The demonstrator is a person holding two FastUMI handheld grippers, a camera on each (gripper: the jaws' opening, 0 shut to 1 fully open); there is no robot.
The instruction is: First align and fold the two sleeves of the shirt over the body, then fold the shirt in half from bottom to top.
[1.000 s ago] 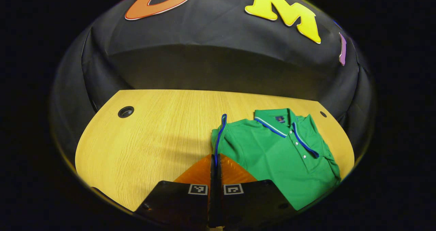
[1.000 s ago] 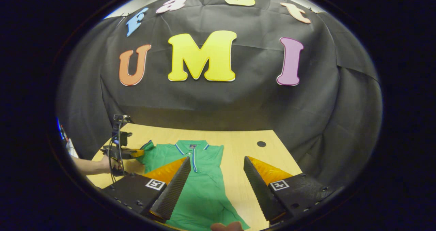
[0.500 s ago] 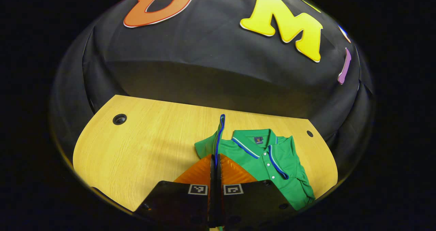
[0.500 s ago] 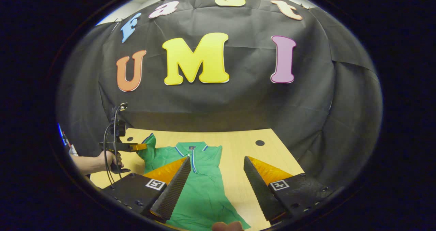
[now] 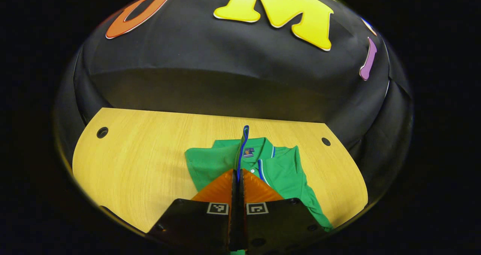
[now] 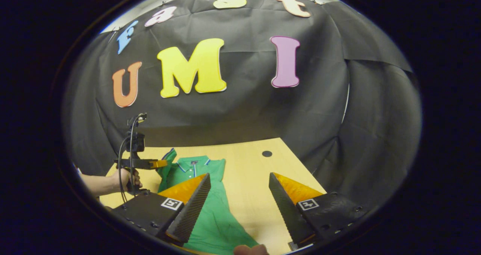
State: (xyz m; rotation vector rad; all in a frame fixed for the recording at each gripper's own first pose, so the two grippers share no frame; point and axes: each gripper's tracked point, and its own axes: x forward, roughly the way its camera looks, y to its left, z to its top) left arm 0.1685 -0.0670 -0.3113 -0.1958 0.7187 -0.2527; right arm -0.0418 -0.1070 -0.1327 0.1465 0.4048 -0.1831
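A green polo shirt (image 5: 280, 168) with blue and white trim lies face up on the wooden table (image 5: 142, 161), its collar toward the wall. My left gripper (image 5: 238, 176) is shut on the blue-edged cuff of one sleeve (image 5: 243, 142) and holds it raised over the shirt's chest. In the right gripper view the same shirt (image 6: 210, 210) lies lengthwise, and the left gripper (image 6: 159, 164), held by a hand (image 6: 126, 179), lifts the sleeve (image 6: 169, 160) at the shirt's left shoulder. My right gripper (image 6: 237, 195) hangs open above the table, to the right of the shirt's body.
Round cable holes sit in the table's far corners (image 5: 102, 132) (image 5: 325, 141) (image 6: 267, 154). The black cloth wall rises right behind the table's far edge. Bare wood lies left of the shirt in the left gripper view and right of it in the right gripper view.
My left gripper has carried the pinched sleeve up and inward, from beside the shirt to over its chest. The right gripper stayed open and swung a little to the right.
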